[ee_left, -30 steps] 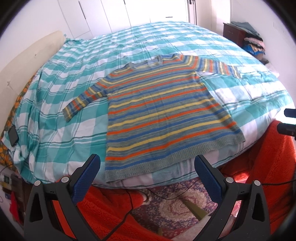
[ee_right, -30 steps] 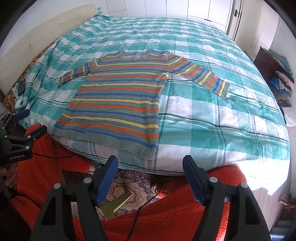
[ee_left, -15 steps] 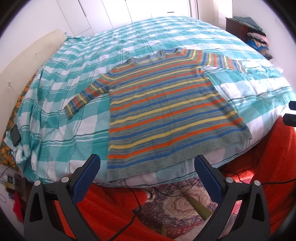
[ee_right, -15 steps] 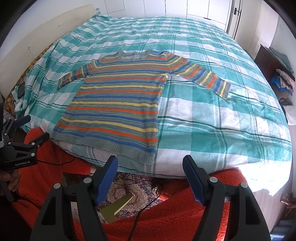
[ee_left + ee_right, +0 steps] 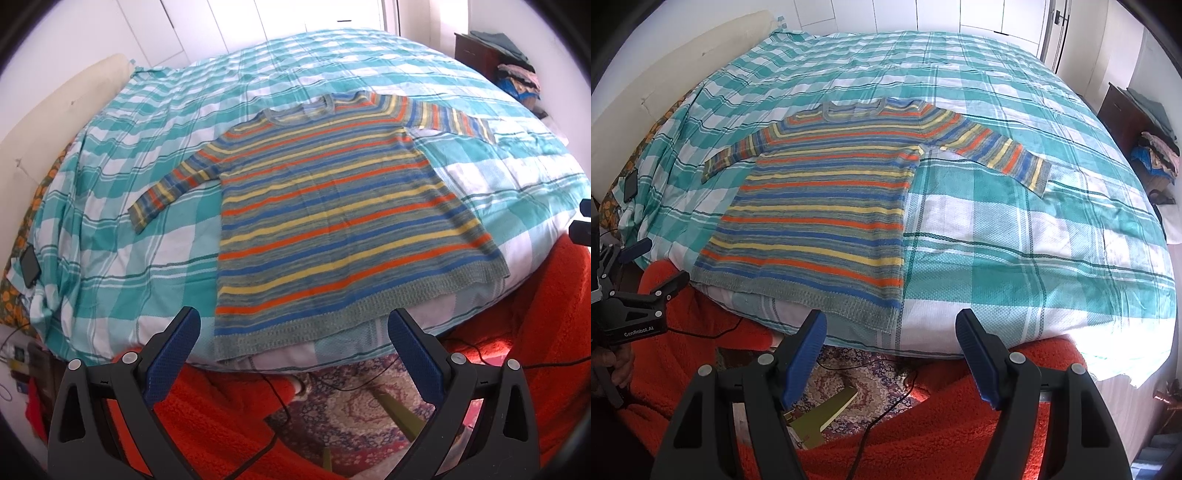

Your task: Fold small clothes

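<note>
A striped sweater (image 5: 332,210) in orange, yellow, blue and grey lies flat on the bed, sleeves spread, hem at the near edge. It also shows in the right wrist view (image 5: 827,206). My left gripper (image 5: 293,332) is open and empty, hovering just short of the hem. My right gripper (image 5: 890,332) is open and empty, near the hem's right corner. The left gripper also appears at the left edge of the right wrist view (image 5: 646,266), and the right gripper's tips show at the right edge of the left wrist view (image 5: 581,221).
The bed has a teal and white checked cover (image 5: 1015,221). An orange fleece blanket (image 5: 923,424) and a patterned rug (image 5: 351,398) with cables lie below the bed edge. A dark phone (image 5: 28,262) lies at the bed's left side. A dresser with clothes (image 5: 1145,140) stands right.
Both grippers have moved closer to the bed, so the sweater looks larger and its hem nearer the fingertips. Both stay open. The sweater has not moved.
</note>
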A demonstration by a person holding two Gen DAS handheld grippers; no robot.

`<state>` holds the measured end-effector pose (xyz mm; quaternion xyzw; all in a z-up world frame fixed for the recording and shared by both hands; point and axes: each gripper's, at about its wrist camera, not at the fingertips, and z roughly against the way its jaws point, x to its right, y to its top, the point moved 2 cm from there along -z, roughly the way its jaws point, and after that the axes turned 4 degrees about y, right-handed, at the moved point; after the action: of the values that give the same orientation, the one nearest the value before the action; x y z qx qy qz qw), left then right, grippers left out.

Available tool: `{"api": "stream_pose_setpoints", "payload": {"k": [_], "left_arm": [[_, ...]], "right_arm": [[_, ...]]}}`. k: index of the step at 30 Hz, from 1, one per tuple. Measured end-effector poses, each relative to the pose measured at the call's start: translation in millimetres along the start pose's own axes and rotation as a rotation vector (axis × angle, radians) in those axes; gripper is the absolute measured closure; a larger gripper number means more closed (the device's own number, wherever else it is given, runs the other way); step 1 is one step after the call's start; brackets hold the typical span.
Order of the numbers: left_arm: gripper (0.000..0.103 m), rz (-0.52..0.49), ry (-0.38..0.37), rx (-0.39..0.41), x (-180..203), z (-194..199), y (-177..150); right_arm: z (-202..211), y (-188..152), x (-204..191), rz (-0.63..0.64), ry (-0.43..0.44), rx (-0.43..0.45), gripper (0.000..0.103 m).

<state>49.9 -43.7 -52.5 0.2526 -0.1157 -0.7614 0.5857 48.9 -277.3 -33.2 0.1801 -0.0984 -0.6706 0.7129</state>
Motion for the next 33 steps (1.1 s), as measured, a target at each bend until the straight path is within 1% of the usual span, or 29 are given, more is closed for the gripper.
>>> {"api": "stream_pose_setpoints", "payload": {"k": [9, 11, 13, 15, 17, 18, 19, 20, 22, 23, 25, 27, 28, 29, 31, 32, 33], "left_arm": [[0.001, 0.009, -0.005, -0.009, -2, -5, 5], [0.001, 0.02, -0.013, -0.021, -3, -9, 6], [0.001, 0.032, -0.024, -0.034, -5, -12, 7], [0.001, 0.046, -0.031, -0.044, -8, -16, 8], [0.001, 0.056, -0.025, -0.049, -10, -18, 9], [0.001, 0.061, -0.023, -0.051, -12, -18, 8], [0.001, 0.067, -0.021, -0.054, -13, -19, 8], [0.001, 0.076, -0.021, -0.06, -15, -21, 7], [0.001, 0.088, -0.019, -0.07, -18, -23, 6], [0.001, 0.094, -0.014, -0.077, -19, -24, 5], [0.001, 0.099, -0.005, -0.089, -21, -26, 3], [0.001, 0.104, 0.005, -0.106, -23, -30, 1], [0.001, 0.106, 0.008, -0.113, -23, -31, 0], [0.001, 0.108, 0.012, -0.123, -24, -33, 0], [0.001, 0.111, 0.021, -0.134, -27, -35, 0], [0.001, 0.113, 0.025, -0.137, -28, -36, 0], [0.001, 0.115, 0.029, -0.139, -29, -37, 1]], "right_arm": [[-11, 1, 5, -0.019, 0.023, -0.019, 0.031], [-16, 3, 11, -0.034, 0.067, -0.032, 0.031], [-19, 15, 25, -0.046, 0.127, -0.033, 0.031], [-16, 34, 48, -0.06, 0.107, 0.0, 0.031], [-9, 62, 84, -0.097, 0.065, 0.081, 0.031], [-7, 73, 101, -0.132, 0.06, 0.114, 0.031], [-6, 85, 124, -0.194, 0.073, 0.153, 0.031], [-8, 98, 150, -0.276, 0.105, 0.188, 0.031], [-25, 114, 200, -0.467, 0.207, 0.229, 0.031], [-42, 118, 224, -0.58, 0.262, 0.22, 0.031], [-84, 118, 257, -0.774, 0.354, 0.181, 0.031], [-123, 117, 274, -0.873, 0.429, 0.152, 0.031], [-138, 117, 280, -0.902, 0.434, 0.142, 0.031], [-155, 114, 288, -0.949, 0.423, 0.136, 0.031], [-182, 106, 299, -1.047, 0.429, 0.134, 0.031], [-194, 100, 306, -1.112, 0.429, 0.143, 0.032], [-203, 94, 311, -1.172, 0.434, 0.171, 0.032]]}}
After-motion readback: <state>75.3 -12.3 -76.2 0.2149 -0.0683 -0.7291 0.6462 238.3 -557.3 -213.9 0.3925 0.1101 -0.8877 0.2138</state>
